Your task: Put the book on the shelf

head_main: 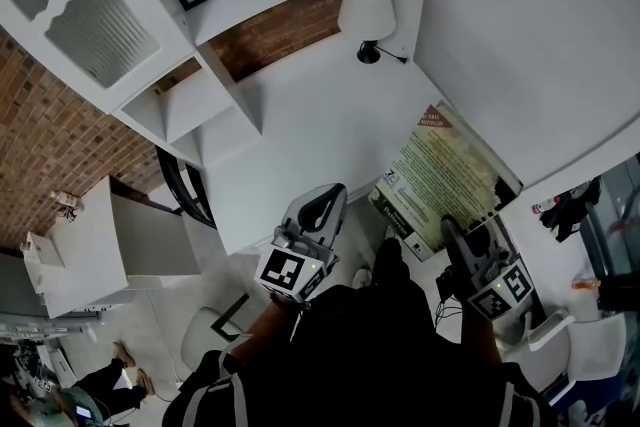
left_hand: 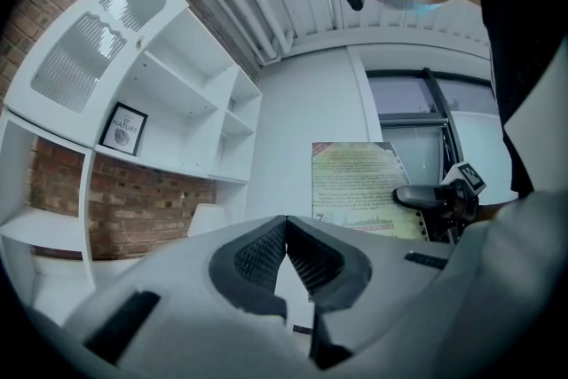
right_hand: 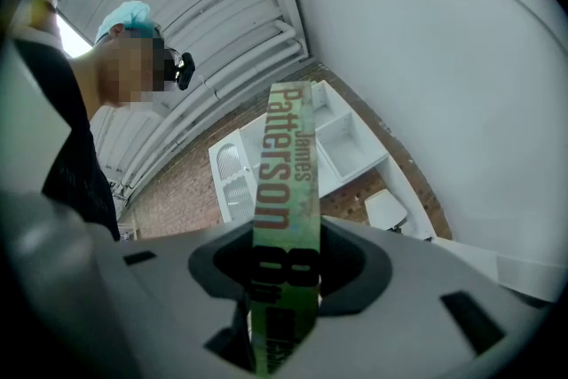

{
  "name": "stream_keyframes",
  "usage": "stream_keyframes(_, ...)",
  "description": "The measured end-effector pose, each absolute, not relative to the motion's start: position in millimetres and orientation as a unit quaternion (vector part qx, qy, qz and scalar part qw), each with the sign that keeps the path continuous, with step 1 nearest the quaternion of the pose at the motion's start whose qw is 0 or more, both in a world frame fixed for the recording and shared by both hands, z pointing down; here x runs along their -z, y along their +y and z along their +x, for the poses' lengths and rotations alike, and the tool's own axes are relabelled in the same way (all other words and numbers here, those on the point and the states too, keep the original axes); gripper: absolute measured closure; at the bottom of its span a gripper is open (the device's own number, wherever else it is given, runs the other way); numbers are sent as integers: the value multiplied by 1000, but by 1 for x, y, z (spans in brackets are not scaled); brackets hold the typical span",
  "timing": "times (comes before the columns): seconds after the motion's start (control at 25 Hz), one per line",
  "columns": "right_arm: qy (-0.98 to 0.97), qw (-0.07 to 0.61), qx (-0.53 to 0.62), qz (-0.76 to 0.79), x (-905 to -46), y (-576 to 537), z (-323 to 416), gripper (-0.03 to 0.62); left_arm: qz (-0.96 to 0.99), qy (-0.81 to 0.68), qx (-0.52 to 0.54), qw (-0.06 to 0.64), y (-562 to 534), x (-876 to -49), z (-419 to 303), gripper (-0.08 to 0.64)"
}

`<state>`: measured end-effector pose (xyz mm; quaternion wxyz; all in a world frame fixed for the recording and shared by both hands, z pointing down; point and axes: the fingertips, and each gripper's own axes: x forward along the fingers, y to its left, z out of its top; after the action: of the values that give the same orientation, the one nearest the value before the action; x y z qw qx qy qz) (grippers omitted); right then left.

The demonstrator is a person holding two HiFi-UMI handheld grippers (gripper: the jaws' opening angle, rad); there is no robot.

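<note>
White shelf (head_main: pixel 215 105) on brick stands across the pale surface (head_main: pixel 300 115), and the book (head_main: pixel 440 180) is well apart from it, pinched at one edge in the right gripper (head_main: pixel 452 230)! That's a narrow hold on a tall book, so it could swing or slide out on the reach, or clip the lamp (head_main: pixel 366 10). Left gripper (left_hand: pixel 284 231) hangs nearby, jaws closed on nothing, offering no second support.
</note>
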<state>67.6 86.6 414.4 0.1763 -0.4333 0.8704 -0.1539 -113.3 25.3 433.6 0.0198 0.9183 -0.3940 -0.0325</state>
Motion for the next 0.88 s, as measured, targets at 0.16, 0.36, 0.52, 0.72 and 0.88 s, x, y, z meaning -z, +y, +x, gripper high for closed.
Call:
stream_keyframes(0.16,868,173,167,-434,-417,70,72,430,919,-392,19,19,10,-438,-109,541)
stream_keyframes(0.36,869,188,153,-431,-413,57,77,430,919,-393,19,20,-3,-439,-104,541)
stream_keyframes(0.52,869,185,161,-429,-413,24,89,430,920,-391,12,15,-35,-442,-91,541)
stream_keyframes(0.72,867,190,176,-425,-409,-20,104,430,916,-400,12,38,-77,-438,-72,541)
stream_keyframes(0.88,873,178,159,-426,-411,-59,125,430,916,-399,10,41,-115,-438,-56,541)
